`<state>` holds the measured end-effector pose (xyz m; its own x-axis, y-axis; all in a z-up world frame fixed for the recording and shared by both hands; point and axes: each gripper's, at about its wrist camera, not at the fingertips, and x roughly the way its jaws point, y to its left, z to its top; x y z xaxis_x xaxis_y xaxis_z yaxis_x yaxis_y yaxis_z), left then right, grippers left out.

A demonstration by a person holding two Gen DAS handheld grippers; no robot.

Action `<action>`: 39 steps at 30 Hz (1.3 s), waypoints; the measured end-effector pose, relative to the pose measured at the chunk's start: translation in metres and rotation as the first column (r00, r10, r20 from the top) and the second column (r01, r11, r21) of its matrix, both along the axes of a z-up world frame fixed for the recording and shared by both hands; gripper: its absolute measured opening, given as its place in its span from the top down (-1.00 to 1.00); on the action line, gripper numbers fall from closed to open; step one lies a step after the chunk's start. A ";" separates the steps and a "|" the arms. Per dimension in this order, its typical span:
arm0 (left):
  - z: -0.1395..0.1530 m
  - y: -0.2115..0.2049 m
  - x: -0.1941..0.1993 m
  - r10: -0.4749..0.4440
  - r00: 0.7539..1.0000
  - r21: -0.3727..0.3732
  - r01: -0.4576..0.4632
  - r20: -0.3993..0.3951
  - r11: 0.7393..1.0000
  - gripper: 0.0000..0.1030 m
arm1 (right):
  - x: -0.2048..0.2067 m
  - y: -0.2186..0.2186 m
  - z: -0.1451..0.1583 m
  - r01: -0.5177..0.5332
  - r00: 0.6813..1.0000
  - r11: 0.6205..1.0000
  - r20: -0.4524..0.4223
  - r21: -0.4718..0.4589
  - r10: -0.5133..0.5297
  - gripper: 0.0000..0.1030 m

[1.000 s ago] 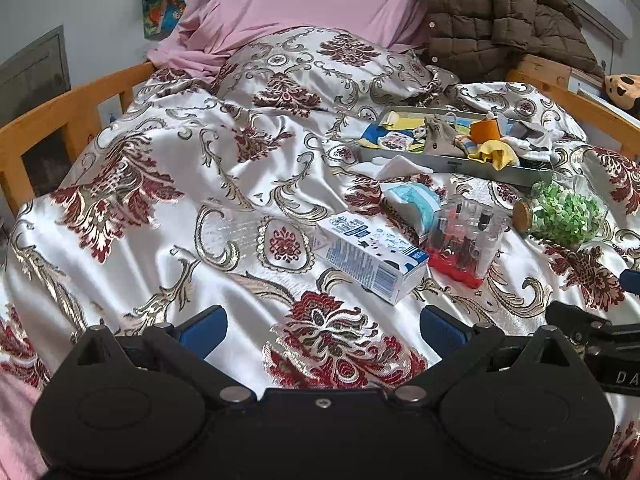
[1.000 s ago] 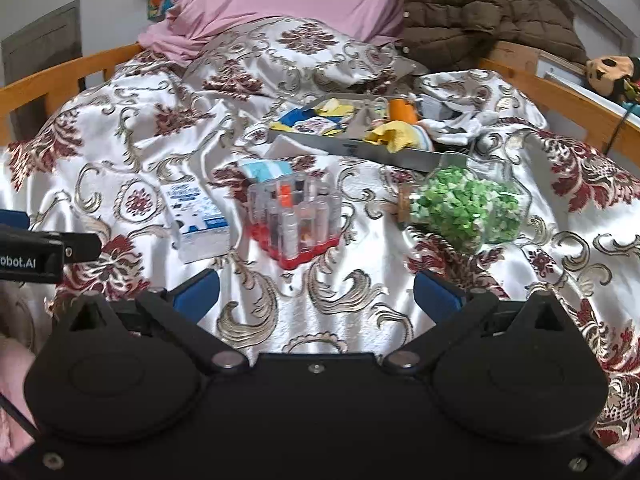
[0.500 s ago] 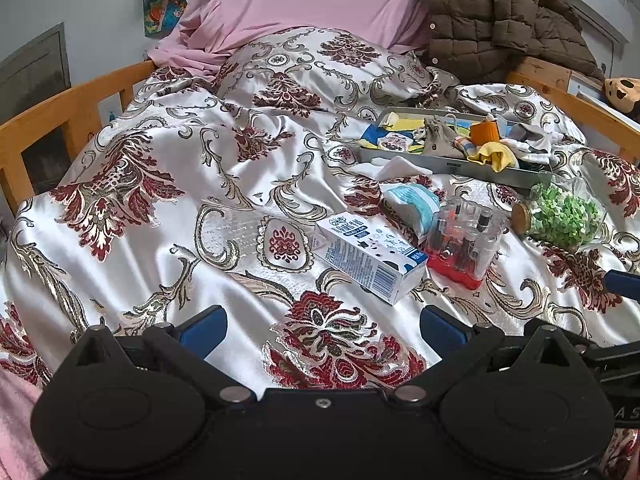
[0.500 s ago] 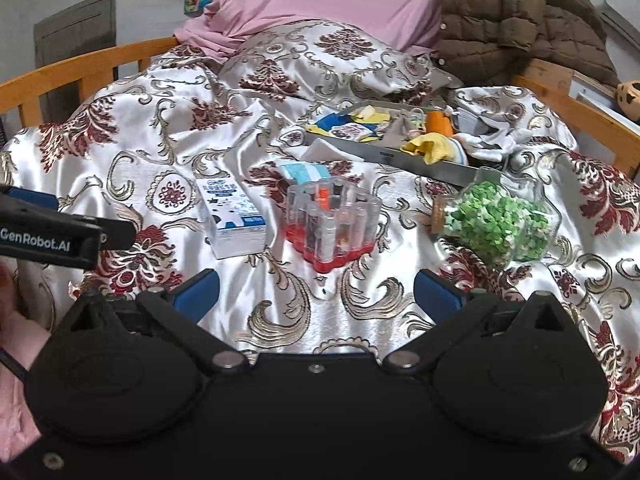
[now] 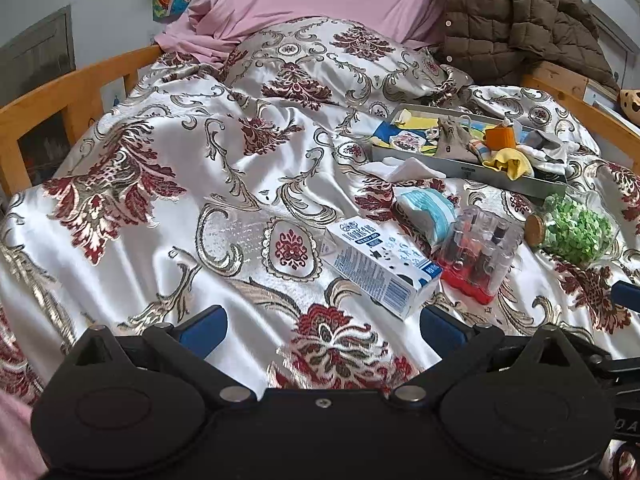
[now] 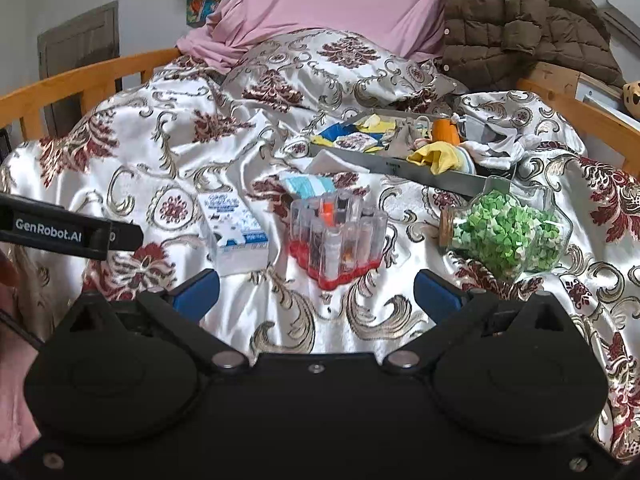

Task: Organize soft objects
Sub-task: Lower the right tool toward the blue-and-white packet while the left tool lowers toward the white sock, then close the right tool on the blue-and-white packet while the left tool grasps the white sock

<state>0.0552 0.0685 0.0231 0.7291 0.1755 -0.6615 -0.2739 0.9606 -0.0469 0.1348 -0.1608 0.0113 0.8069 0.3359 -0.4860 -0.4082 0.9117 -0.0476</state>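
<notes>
Much of the grey tray (image 5: pixel 516 178) in the right of the left wrist frame was hard to read: its contents overlapped in a heap, and only a yellow cloth (image 5: pixel 510 162) draped over the near rim, an orange cup-like item (image 5: pixel 500 136) and some grey and white fabric (image 5: pixel 550 148) at its right end could be told apart. A white folded cloth (image 5: pixel 406 170) lay on the bedspread (image 5: pixel 160 208) just beside the tray's near left corner, and a light blue soft packet (image 5: pixel 426 208) sat below it, partly hidden behind the clear case of small bottles (image 5: pixel 478 256). The left gripper (image 5: pixel 322 330) held nothing, its blue fingers (image 5: pixel 204 328) spread wide above the spread. The right gripper (image 6: pixel 316 294) was likewise parted and empty (only its fingers and black body showed). The milk carton (image 6: pixel 234 230) and jar of green bits (image 6: pixel 506 232) lay centre and right in the right wrist frame.
</notes>
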 end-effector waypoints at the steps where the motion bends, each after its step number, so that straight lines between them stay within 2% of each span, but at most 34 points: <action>1: 0.000 0.002 0.004 0.000 1.000 -0.009 0.000 -0.001 1.000 -0.98 | 0.003 -0.001 0.001 0.005 1.000 1.000 0.002 0.010 -0.005 -0.99; 8: 0.001 0.013 0.035 -0.019 1.000 -0.043 0.019 0.007 0.999 -0.98 | 0.026 -0.006 0.000 0.044 0.999 0.998 -0.004 0.047 -0.044 -0.99; 20: 0.002 0.024 0.111 -0.083 0.994 0.048 0.080 0.077 0.996 -0.98 | 0.089 0.019 -0.001 0.019 0.999 1.000 0.051 -0.013 -0.018 -0.99; 28: -0.008 0.040 0.156 -0.078 0.991 0.042 0.074 0.105 0.996 -0.98 | 0.138 0.049 0.000 -0.017 0.996 0.999 0.083 -0.037 0.020 -0.99; 35: -0.010 0.057 0.199 -0.126 0.986 0.015 0.126 0.105 0.992 -0.98 | 0.187 0.080 -0.001 -0.095 0.995 0.992 0.009 -0.080 0.096 -0.99; 39: -0.010 0.057 0.228 -0.241 0.964 0.024 0.240 0.108 0.970 -0.98 | 0.211 0.091 -0.006 -0.129 0.990 0.988 -0.070 -0.088 0.123 -0.99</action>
